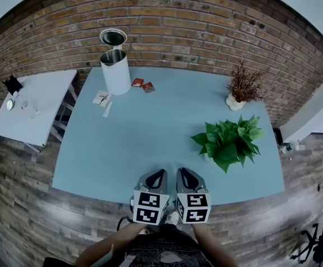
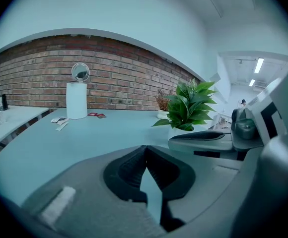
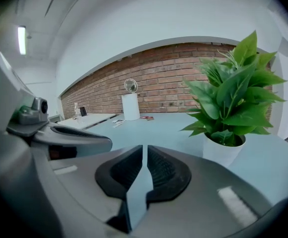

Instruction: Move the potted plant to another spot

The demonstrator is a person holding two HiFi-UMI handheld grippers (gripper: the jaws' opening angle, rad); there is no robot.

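The potted plant (image 1: 228, 141), green leaves in a small white pot, stands upright on the right part of the light blue table (image 1: 145, 138). Both grippers hover side by side over the table's near edge, left of and nearer than the plant. My left gripper (image 1: 160, 172) is shut with nothing in it; its own view has the plant (image 2: 188, 108) ahead to the right and its jaws (image 2: 146, 148) touching at the tips. My right gripper (image 1: 182, 170) is shut and empty too, with the plant (image 3: 233, 98) close on its right, apart from the gripper (image 3: 145, 148).
A white cylindrical bin (image 1: 116, 68) with a raised round lid stands at the table's far left. Red packets (image 1: 142, 84) and white papers (image 1: 102, 98) lie beside it. A dried plant in a white pot (image 1: 240, 88) is at the far right. A white side table (image 1: 33, 107) stands left; a brick wall runs behind.
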